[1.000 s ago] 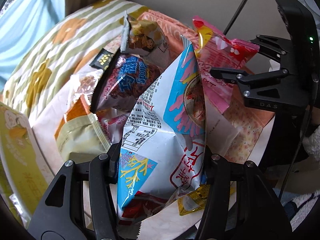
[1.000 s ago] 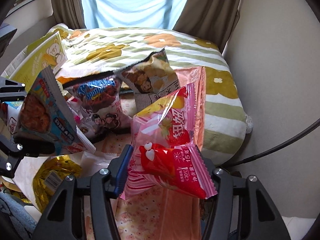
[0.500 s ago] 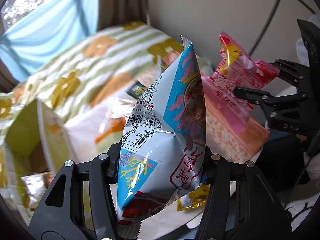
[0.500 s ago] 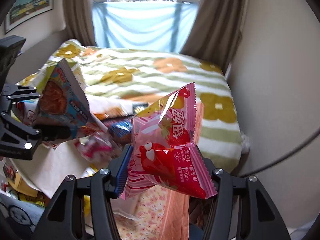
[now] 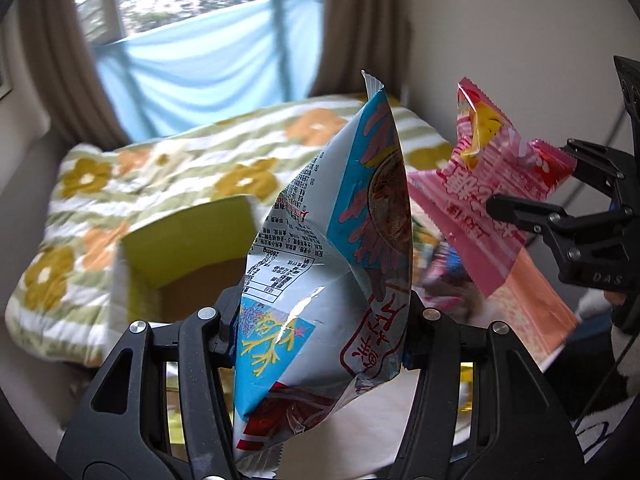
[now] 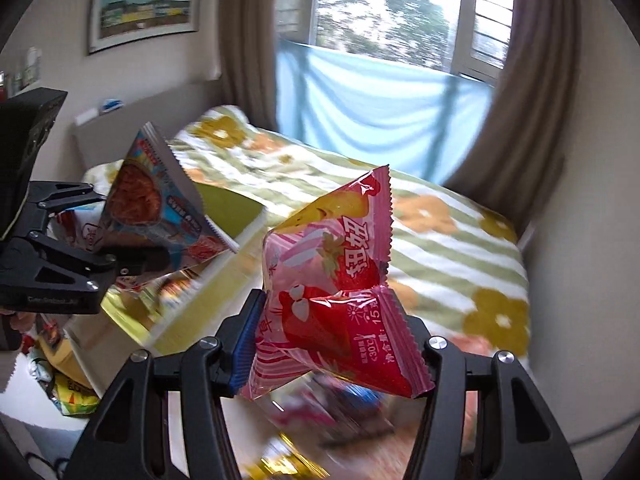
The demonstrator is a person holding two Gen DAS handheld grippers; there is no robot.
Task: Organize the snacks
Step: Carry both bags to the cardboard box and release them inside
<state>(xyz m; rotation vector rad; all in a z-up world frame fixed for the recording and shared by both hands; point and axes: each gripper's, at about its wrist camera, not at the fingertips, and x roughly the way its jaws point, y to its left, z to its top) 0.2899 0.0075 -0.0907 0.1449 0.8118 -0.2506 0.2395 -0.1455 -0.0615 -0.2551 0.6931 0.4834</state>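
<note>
my left gripper is clamped on the blue-and-white snack bag and my right gripper on the pink strawberry packet, both held in open air above the flowered bed, near the open green box.

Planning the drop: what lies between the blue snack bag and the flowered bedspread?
An open yellow-green box, seen in the left wrist view beyond the blue snack bag, before the bedspread.
</note>
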